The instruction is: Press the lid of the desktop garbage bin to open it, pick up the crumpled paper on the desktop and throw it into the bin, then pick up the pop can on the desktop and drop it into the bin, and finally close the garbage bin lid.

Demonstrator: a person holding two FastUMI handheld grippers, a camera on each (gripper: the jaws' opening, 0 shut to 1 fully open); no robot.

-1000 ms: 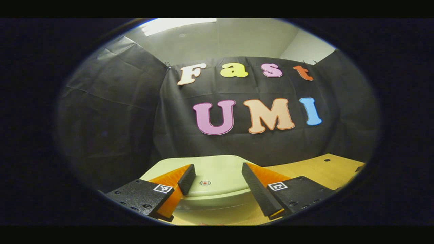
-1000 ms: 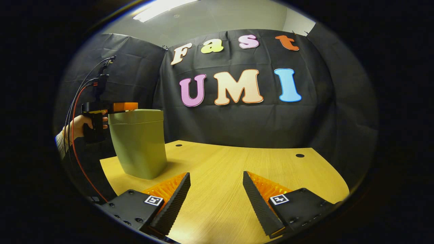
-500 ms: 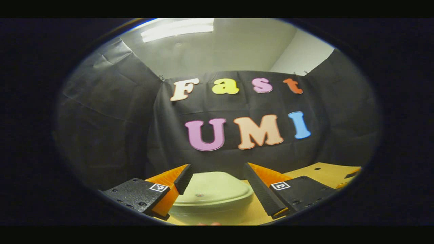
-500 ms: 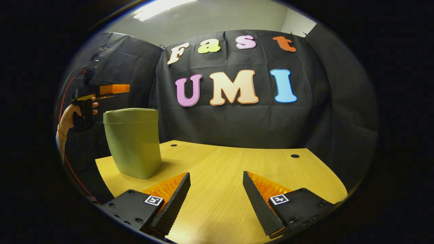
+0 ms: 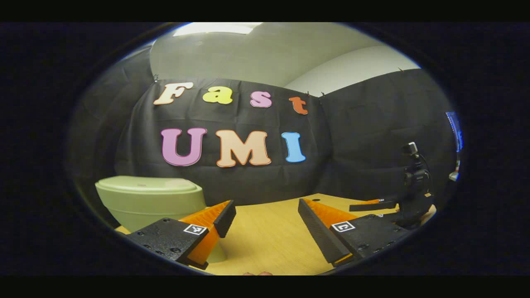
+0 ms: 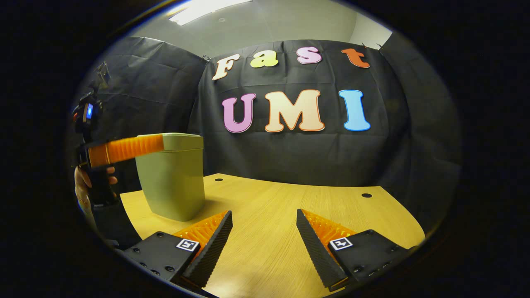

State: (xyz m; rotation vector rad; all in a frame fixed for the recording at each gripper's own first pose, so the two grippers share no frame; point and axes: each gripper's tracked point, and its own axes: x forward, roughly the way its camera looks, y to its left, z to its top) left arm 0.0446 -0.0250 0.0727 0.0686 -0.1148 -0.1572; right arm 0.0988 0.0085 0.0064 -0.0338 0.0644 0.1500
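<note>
Bin lid down on table; left tongs apart; right tongs apart.

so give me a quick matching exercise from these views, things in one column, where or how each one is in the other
Things:
1. bin lid
2. right gripper
3. left gripper
4. table

States:
a. held beside the bin, fingers apart, holding nothing
b. closed on the bin
c. low over bare wood, fingers apart
d. carries the bin at its left end in the right gripper view

Pairs: 1-b, 2-c, 3-a, 4-d
</note>
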